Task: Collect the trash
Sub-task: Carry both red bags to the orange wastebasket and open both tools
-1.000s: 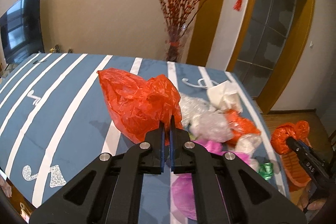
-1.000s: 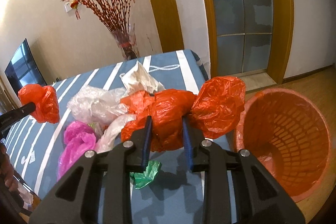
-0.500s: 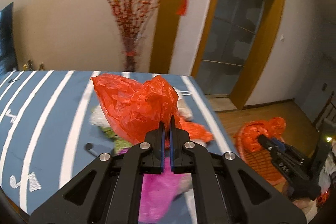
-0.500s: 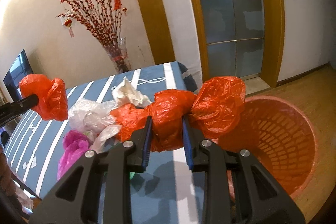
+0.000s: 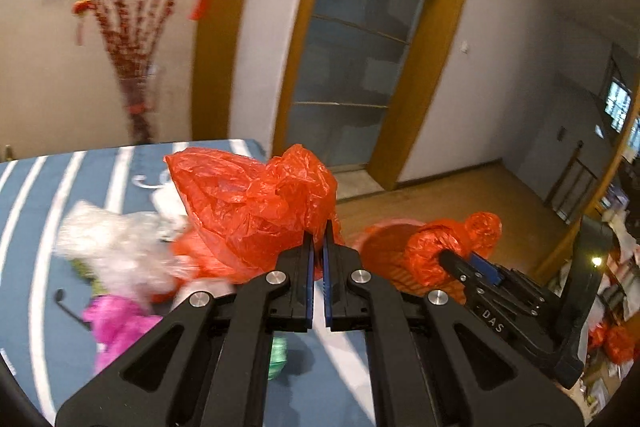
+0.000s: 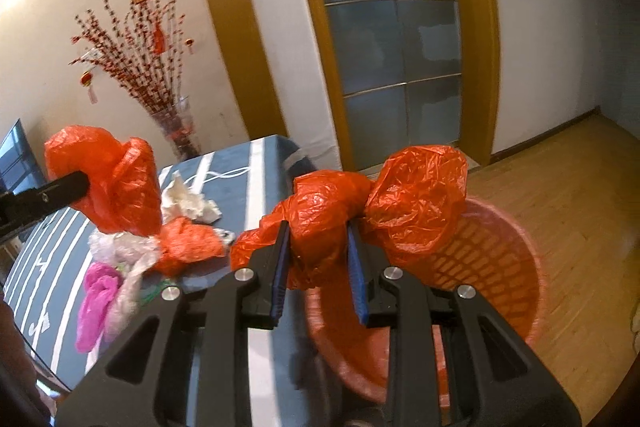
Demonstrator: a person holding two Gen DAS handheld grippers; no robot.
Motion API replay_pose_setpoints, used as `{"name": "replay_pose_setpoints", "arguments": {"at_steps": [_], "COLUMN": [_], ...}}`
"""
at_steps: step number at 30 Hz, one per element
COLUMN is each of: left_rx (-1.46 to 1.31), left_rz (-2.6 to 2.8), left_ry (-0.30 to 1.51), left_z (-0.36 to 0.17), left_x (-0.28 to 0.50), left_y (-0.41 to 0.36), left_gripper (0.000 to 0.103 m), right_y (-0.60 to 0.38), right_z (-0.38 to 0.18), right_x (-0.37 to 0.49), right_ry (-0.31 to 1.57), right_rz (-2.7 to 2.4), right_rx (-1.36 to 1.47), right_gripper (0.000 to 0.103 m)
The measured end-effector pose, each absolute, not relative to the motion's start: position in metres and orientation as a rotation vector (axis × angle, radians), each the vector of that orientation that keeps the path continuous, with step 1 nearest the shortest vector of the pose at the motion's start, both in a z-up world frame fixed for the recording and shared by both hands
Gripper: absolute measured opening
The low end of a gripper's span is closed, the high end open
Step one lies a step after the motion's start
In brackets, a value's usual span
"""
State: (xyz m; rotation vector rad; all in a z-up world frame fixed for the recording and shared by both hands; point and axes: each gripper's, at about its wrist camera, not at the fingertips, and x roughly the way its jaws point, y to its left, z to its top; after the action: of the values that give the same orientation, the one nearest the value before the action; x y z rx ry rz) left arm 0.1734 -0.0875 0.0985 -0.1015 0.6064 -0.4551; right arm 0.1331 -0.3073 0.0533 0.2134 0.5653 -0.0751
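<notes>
The left gripper (image 5: 317, 227) was pinched tight on an orange bag (image 5: 256, 203) above the blurred litter on the striped table (image 5: 32, 187); the right gripper (image 6: 318, 227) clamped another orange bag (image 6: 360, 203) over the orange basket (image 6: 500, 267), hiding its near rim

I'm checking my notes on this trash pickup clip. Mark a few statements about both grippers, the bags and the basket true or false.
1. The left gripper is shut on a red plastic bag. True.
2. The right gripper is empty. False: it clamps a red bag.
3. The orange basket stands on the table. False: on the wooden floor beside the table.
4. A pink bag lies on the table. True.
</notes>
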Motion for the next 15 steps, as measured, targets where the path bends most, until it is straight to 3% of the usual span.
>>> {"name": "replay_pose_setpoints", "arguments": {"at_steps": [15], "left_rx": [-0.07], "left_rz": [-0.647], "left_ry": [0.721], "left_z": [0.06], "left_x": [0.188], "left_y": [-0.194], "left_gripper": [0.003], "right_y": [-0.387], "right_z": [0.024], "right_x": [0.128], "right_ry": [0.597], "right_rz": [-0.196], "right_rx": [0.297], "right_gripper": [0.027]}}
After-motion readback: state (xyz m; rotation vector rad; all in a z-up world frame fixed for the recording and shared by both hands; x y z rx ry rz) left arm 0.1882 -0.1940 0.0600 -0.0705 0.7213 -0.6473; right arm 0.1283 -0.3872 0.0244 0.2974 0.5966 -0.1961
